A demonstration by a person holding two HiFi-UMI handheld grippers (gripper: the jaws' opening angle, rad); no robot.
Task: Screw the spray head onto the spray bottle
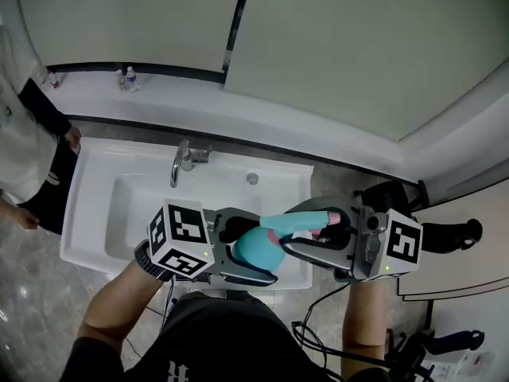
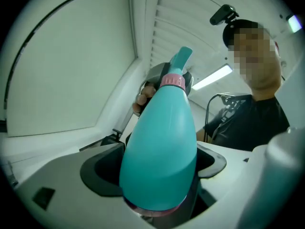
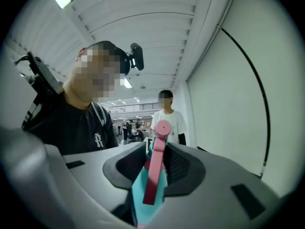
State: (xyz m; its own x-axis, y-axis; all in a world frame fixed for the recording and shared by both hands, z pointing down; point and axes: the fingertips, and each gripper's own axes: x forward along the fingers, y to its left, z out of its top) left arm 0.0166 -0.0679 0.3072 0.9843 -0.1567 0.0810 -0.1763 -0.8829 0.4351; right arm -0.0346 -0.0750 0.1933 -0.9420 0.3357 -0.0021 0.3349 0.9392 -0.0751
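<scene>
- Left tool (image 1: 266, 247): jaws closed on the wide lower body of the bottle (image 1: 256, 249). In the left gripper view the teal body fills the gap between the pads.
- Right tool (image 1: 298, 228): jaws closed on the head (image 1: 298, 223). In the right gripper view the pink trigger (image 3: 156, 166) stands between the pads, with the teal stem behind it.
- Key relation: the bottle lies about level at lower centre of the head view. Its long axis runs left to right, base to the left tool and neck to the right tool.
- Head: sits at the neck end, in line with that axis, with the pink collar (image 2: 172, 81) against the neck. Whether the thread is fully home cannot be told.
- Judgement: the next turn should go about this shared axis. The right tool is the one on the head, and the left tool only steadies.
- Below: the sink (image 1: 87, 213) and tap (image 1: 179, 161), with the bottle held above the front rim.
- Writing: none legible on the bottle or head. Each tool's cube (image 1: 179, 241) carries black square markers. A letter "R" shows on the person's shirt (image 3: 97, 140). The labels on the small bottles (image 1: 127, 78) at upper left are too small to read.
</scene>
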